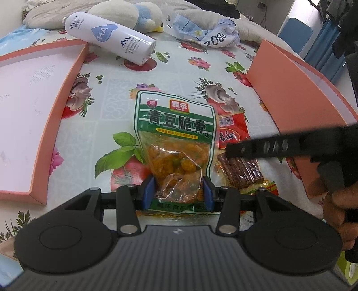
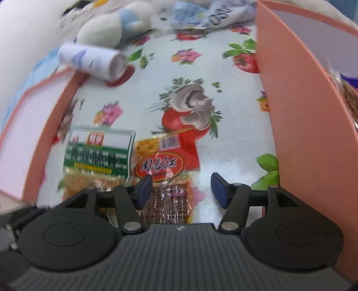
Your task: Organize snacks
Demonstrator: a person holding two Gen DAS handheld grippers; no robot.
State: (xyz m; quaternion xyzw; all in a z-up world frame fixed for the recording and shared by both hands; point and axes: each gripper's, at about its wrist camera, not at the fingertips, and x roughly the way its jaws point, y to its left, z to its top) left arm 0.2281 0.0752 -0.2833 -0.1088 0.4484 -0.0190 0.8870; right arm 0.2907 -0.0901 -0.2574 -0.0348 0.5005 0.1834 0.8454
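Observation:
A green snack pouch (image 1: 176,138) with yellow pieces inside lies on the flowered tablecloth. My left gripper (image 1: 179,192) has its blue pads on both sides of the pouch's near end, pinching it. A red snack packet (image 1: 237,143) with brown strips lies just right of it. In the right wrist view, my right gripper (image 2: 181,188) is open, with the red packet (image 2: 165,165) under its left finger and the green pouch (image 2: 98,154) further left. The right gripper's black body (image 1: 290,145) shows at the right of the left wrist view.
An orange-walled box lid (image 1: 40,125) lies at the left. An orange box (image 1: 297,89) stands at the right; in the right wrist view (image 2: 297,112) a snack shows inside. A white spray can (image 1: 109,38), a plush toy (image 1: 125,13) and a crumpled bag (image 1: 201,31) lie at the back.

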